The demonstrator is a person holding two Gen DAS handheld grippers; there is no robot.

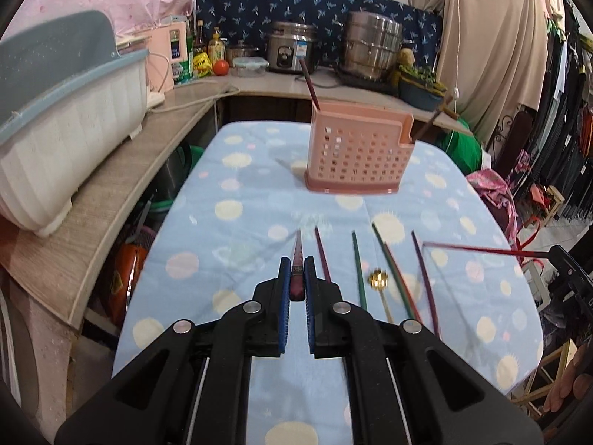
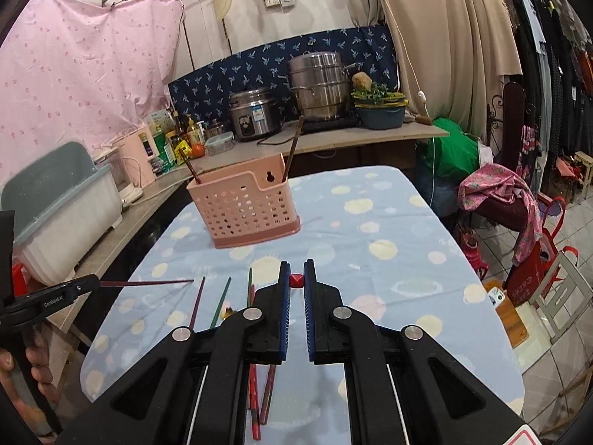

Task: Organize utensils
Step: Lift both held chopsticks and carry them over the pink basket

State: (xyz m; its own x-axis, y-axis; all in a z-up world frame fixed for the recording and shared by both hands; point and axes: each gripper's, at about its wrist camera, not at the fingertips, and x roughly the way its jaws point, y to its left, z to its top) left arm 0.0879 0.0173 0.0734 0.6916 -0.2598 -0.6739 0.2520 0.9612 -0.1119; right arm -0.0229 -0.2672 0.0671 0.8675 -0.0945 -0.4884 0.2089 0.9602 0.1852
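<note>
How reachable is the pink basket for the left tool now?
Probably yes: only bare tablecloth lies between the left tool, shut on a chopstick, and the basket. Loose chopsticks lie off to its right.

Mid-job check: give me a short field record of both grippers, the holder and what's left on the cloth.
left gripper: shut on dark red chopstick, held above the cloth
right gripper: shut on bright red chopstick, seen end-on
pink perforated plastic utensil holder: upright, two chopsticks already inside
blue dotted tablecloth: several loose chopsticks, purple, green and red
small gold spoon: lying among them
</note>
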